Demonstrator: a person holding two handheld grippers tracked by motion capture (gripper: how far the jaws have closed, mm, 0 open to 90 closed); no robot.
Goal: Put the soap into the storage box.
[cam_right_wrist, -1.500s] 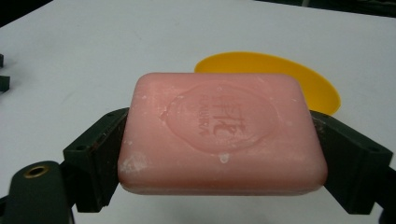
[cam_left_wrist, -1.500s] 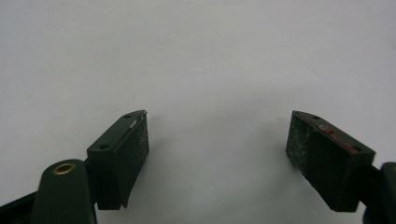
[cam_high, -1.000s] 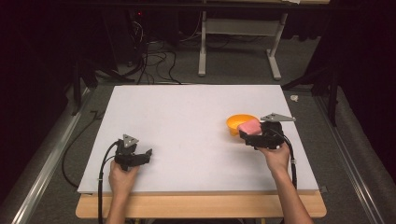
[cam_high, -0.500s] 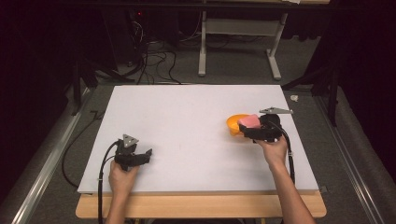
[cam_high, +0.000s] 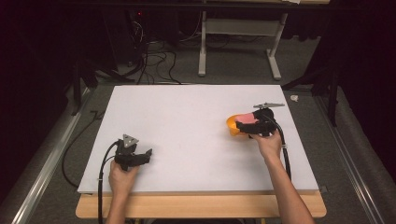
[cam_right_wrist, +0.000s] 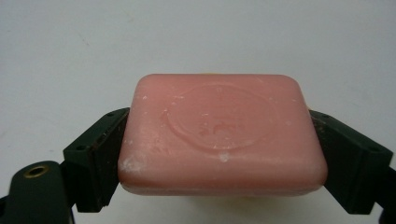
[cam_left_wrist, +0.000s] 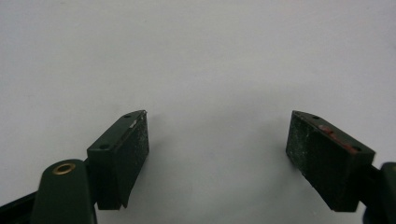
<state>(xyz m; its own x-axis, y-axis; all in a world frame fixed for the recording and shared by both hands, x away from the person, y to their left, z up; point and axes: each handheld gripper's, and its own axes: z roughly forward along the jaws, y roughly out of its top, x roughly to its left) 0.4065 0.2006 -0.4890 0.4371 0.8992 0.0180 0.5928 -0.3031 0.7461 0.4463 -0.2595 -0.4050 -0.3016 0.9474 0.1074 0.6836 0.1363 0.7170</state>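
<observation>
A pink soap bar (cam_right_wrist: 223, 135) with a round stamp on top sits clamped between the two black jaws of my right gripper (cam_right_wrist: 224, 158), which is shut on it. From above, that right gripper (cam_high: 247, 125) holds the pink soap bar (cam_high: 248, 118) over an orange bowl (cam_high: 232, 126) at the right of the white board (cam_high: 187, 126). Near the board's front left, my left gripper (cam_high: 144, 156) rests with its jaws apart. In its own view the left gripper (cam_left_wrist: 217, 154) is open, with bare white surface between the pads.
The white board lies on a wooden table (cam_high: 201, 207). Behind the board are a table frame (cam_high: 238, 32) and cables (cam_high: 149, 60) on the floor. A metal rail (cam_high: 42, 158) runs along the left side.
My right gripper has carried the soap bar to the left, from beside the orange bowl to over it. The left gripper has stayed put.
</observation>
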